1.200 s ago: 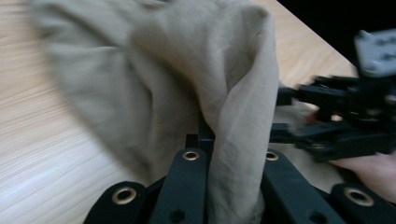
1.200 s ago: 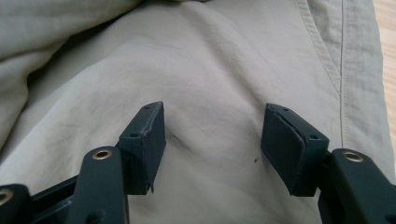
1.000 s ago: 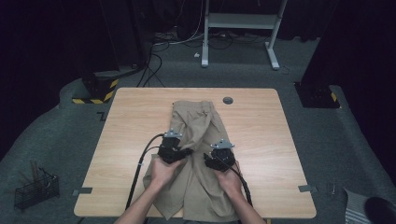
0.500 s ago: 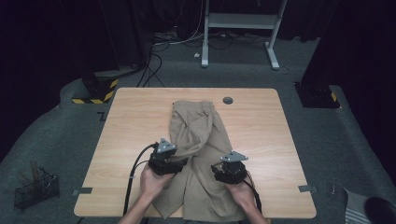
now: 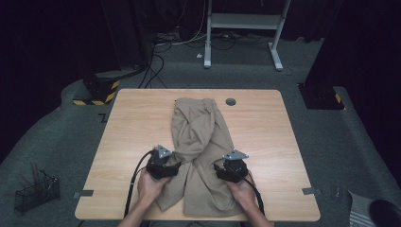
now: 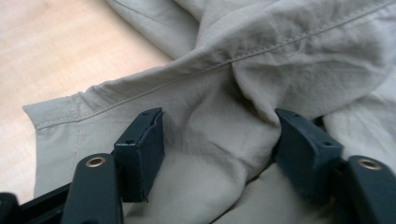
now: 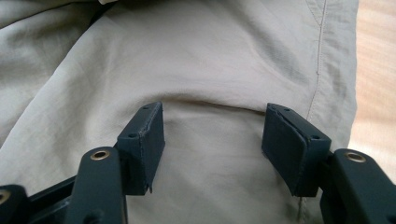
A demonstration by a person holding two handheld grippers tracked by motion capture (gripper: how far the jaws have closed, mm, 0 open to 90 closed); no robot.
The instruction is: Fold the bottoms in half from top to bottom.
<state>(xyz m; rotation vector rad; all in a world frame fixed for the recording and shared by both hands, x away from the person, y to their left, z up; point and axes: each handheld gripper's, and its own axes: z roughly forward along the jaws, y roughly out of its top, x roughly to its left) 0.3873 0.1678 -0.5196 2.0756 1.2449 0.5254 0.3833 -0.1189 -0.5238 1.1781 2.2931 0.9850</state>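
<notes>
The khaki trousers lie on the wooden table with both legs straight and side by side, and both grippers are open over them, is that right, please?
Not quite: in the high view the khaki trousers have their legs crossed over each other, not side by side. The left gripper and right gripper are indeed open over them on the wooden table.

The high view looks down the table (image 5: 132, 123); both gripper views sit close over the trousers (image 5: 198, 142).

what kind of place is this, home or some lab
Most likely a lab or recording studio, not a home: a lone wooden table on grey carpet with black surrounds, loose cables on the floor, a yellow-and-black striped base, and beige trousers laid out for handling.
</notes>
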